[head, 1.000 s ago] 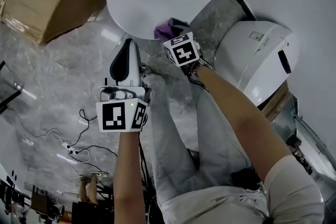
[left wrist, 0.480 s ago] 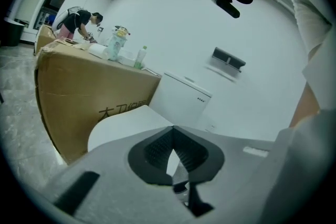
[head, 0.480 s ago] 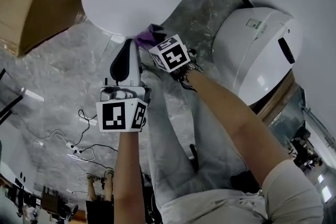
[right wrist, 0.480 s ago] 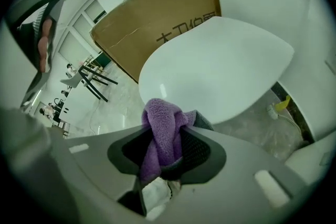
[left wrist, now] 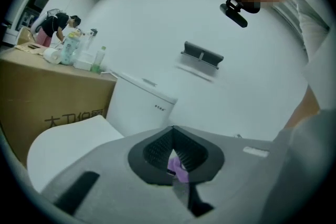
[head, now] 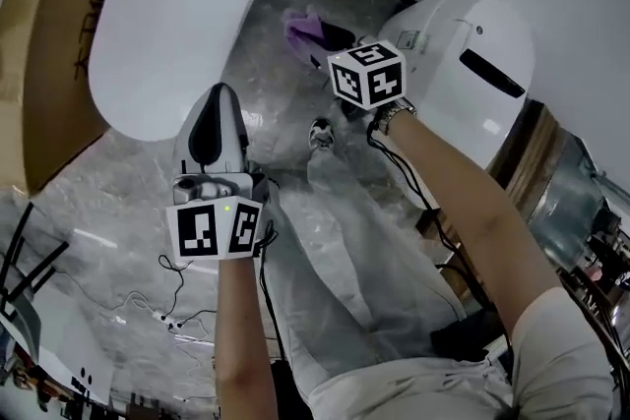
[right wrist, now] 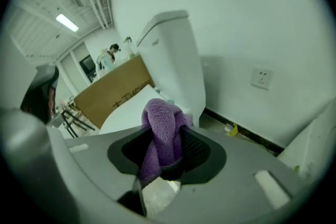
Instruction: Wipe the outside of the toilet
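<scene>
right gripper (right wrist: 167, 150) clamped on purple microfibre cloth (right wrist: 161, 120), up in air, well apart from toilet (head: 162, 39) at left, lid down. left gripper (left wrist: 172, 145) closed, grips nothing. risk: cloth is bunched with a loose tail, so a hard drag on the bowl could pull it free.

The left tongs (left wrist: 172, 132) fill the foreground: a grey shell with dark ribbed pads (left wrist: 156, 149), the jaws meeting at their tips. A purple scrap (left wrist: 176, 168) shows in the slit below them. Beyond stand a white toilet (left wrist: 139, 110) with its lid (left wrist: 65, 147) flat, and a cardboard box (left wrist: 42, 92) topped with bottles (left wrist: 79, 55).
</scene>
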The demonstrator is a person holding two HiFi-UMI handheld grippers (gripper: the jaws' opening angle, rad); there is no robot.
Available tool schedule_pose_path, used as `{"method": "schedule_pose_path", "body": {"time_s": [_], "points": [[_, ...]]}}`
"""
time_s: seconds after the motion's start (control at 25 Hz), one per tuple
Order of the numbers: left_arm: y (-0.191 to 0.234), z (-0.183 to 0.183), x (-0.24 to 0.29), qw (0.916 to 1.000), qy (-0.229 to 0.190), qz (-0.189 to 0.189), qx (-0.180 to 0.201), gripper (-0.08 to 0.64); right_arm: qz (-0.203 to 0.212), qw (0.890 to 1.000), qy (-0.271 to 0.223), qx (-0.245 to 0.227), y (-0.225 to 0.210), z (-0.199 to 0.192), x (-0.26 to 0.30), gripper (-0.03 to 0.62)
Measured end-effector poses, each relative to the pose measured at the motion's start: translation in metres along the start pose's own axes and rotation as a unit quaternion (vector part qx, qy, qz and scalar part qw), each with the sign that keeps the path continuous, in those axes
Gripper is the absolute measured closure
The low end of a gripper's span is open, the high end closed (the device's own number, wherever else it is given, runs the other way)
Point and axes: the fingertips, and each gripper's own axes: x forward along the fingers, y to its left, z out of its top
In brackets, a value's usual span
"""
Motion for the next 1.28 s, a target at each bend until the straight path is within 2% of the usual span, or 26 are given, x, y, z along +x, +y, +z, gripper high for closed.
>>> {"method": "schedule_pose_path", "body": {"time_s": [0.08,0.2,0.32,0.52,0.64,0.72,0.84,1.0,1.08,1.16,1.28], "points": [[-0.023,0.013,0.019,0.9997,-0.008,-0.014,0.016,0.554,0.007,0.998,-0.057,0.029,-0.031,0.047,-0.020,0.436],[-0.045,0.030,0.046,0.9985,-0.011,-0.034,0.042,0.554,0.036,0.988,-0.135,0.068,-0.057,0.111,-0.038,0.436],[-0.050,0.031,0.062,0.9972,-0.003,-0.048,0.056,0.554,0.055,0.978,-0.189,0.071,-0.059,0.155,-0.046,0.436],[-0.046,0.032,0.070,0.9932,0.006,-0.089,0.075,0.554,0.069,0.961,-0.257,0.069,-0.042,0.202,-0.052,0.434],[-0.044,0.045,0.066,0.9902,-0.002,-0.117,0.077,0.554,0.064,0.949,-0.297,0.081,-0.041,0.223,-0.053,0.435],[-0.037,0.049,0.070,0.9883,-0.011,-0.128,0.083,0.554,0.058,0.938,-0.330,0.092,-0.046,0.239,-0.051,0.434],[-0.026,0.035,0.083,0.9868,-0.028,-0.136,0.083,0.554,0.049,0.923,-0.368,0.103,-0.060,0.250,-0.042,0.435],[-0.011,-0.003,0.100,0.9872,-0.052,-0.123,0.088,0.554,0.053,0.916,-0.393,0.060,-0.060,0.260,-0.029,0.436],[-0.010,-0.018,0.107,0.9846,-0.055,-0.136,0.096,0.554,0.057,0.913,-0.403,0.030,-0.058,0.261,-0.022,0.435],[-0.008,-0.027,0.119,0.9813,-0.061,-0.150,0.105,0.554,0.061,0.906,-0.419,0.005,-0.057,0.266,-0.015,0.435],[0.001,-0.045,0.134,0.9788,-0.065,-0.158,0.114,0.554,0.076,0.893,-0.444,0.003,-0.056,0.263,-0.005,0.437]]}}
